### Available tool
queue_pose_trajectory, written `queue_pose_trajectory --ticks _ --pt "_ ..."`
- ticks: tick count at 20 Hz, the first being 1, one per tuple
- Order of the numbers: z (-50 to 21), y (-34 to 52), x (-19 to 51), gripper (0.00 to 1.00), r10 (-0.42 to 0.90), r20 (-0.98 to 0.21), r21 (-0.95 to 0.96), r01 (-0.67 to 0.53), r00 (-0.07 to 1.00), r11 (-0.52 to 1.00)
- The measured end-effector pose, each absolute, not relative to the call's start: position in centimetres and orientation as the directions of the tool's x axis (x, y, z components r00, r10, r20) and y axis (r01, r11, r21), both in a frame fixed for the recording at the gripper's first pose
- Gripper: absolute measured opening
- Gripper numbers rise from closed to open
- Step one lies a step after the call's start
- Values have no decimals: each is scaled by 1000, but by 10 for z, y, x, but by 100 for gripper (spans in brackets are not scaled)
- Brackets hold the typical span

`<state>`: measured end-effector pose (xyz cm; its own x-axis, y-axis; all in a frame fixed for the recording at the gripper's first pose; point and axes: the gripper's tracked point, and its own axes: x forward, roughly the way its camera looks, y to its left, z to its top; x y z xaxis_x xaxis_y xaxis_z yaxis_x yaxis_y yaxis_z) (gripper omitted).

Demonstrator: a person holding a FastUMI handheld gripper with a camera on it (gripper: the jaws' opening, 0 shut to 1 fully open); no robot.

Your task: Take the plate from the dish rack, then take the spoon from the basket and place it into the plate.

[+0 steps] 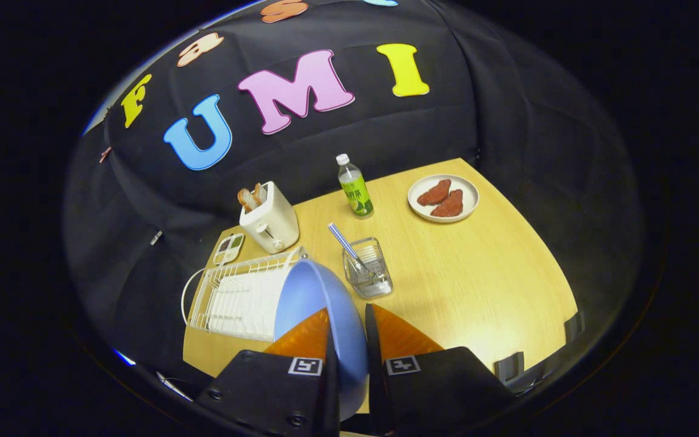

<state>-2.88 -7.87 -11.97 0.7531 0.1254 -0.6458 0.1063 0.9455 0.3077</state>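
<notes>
My gripper [349, 340] is shut on the rim of a light blue plate [310, 291], which stands on edge between the two fingers, lifted beside the white wire dish rack [234, 297]. Just ahead of the fingers, a little to the right, a clear mesh basket [369, 270] stands on the wooden table [465, 285]. A spoon [344, 243] with a blue-and-white striped handle leans out of the basket toward the left. The plate's lower part is hidden between the fingers.
Beyond the rack stand a white toaster [269, 218] with bread slices and a small tray [229, 247]. A green-labelled bottle [354, 187] stands farther back. A white plate with two brown food pieces [443, 198] sits at the far right of the table.
</notes>
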Motion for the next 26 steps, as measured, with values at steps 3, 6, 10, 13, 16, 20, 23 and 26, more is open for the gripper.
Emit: queue_pose_trajectory --ticks 3,6,10,13,16,20,23,26 --pt "-155 -97 -38 23 166 -672 332 93 722 939" --pt "-190 -105 -31 23 224 -694 362 62 685 930" --pt "-231 -104 -10 23 298 -698 407 18 651 913" --pt "-265 -98 4 24 336 -714 424 -4 614 906" --pt "-276 -95 6 24 374 -712 447 -27 594 894" --pt "-272 -104 9 50 359 -693 421 -52 625 905" --pt "-258 -107 13 94 349 -653 355 -136 672 925" --pt "-228 -107 21 98 347 -580 247 -247 737 937"
